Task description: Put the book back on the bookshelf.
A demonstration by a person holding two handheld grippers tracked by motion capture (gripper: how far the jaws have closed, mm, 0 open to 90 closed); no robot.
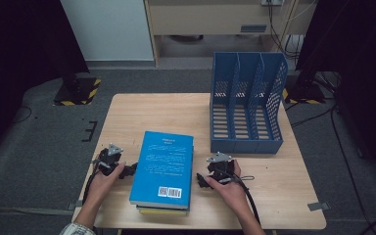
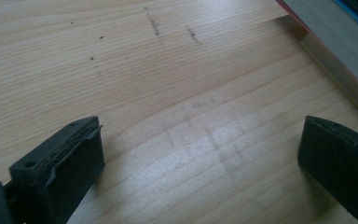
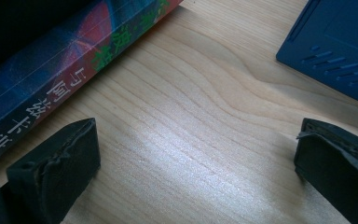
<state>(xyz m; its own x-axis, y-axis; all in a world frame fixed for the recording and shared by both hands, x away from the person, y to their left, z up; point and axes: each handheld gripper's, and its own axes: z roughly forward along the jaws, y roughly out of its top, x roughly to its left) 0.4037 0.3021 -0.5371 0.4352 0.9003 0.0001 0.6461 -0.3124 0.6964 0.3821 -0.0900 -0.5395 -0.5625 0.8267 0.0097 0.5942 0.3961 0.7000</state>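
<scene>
a light wooden table (image 1: 142, 110) stands on a grey carpeted floor (image 1: 34, 142). behind it, a pale panel (image 1: 108, 29) and a beige cabinet (image 1: 205, 17) line the back, with dark curtains (image 1: 14, 39) at both sides. two black stands with yellow-and-black striped bases (image 1: 78, 90) sit on the floor, and cables (image 1: 345, 161) trail at the right. soft light gleams on the tabletop.

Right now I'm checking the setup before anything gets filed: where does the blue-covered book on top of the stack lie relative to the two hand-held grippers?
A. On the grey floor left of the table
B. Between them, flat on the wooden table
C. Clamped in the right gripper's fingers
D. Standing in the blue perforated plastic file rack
B: the blue-covered book lies flat on the wooden table, with the left gripper and right gripper open on either side.
</scene>
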